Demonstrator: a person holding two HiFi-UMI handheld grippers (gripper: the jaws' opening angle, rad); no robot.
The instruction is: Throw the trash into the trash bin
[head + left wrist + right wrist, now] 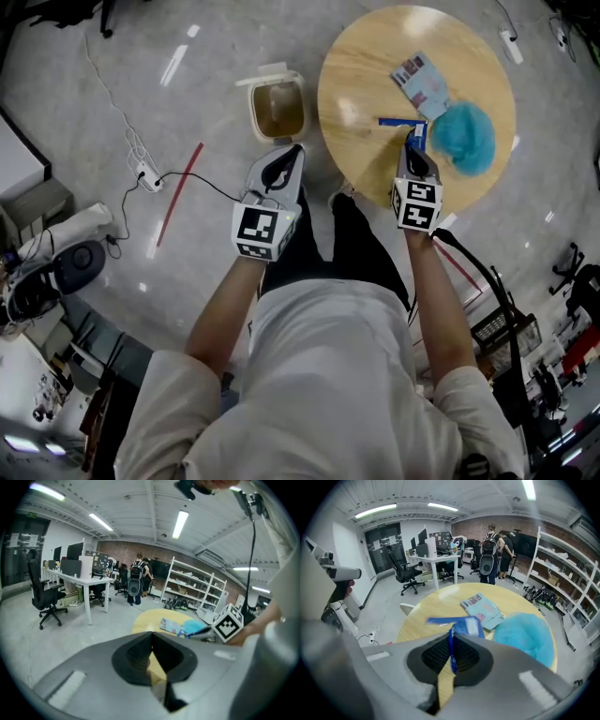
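**On the round table, a blue wrapper is pinched**

A round wooden table [361,89] stands on a shiny grey floor [216,56]. Over its near part is the blue wrapper [461,623]. The right gripper [452,641] has its jaws closed tight on the wrapper, which sticks out past the tips. Just beside it on the table lie a fluffy teal cap [466,136] and a flat printed packet [422,82]. The table's near edge is right under the right gripper.

The trash bin [277,108] sits on the floor, just beside the table's left edge. Its lid is up. The inside looks brown; what is in it cannot be made out.

The left gripper [295,155] hangs near the bin, jaws together, holding nothing. Further left, the floor has a red stick [178,195] and a white cable [131,141].
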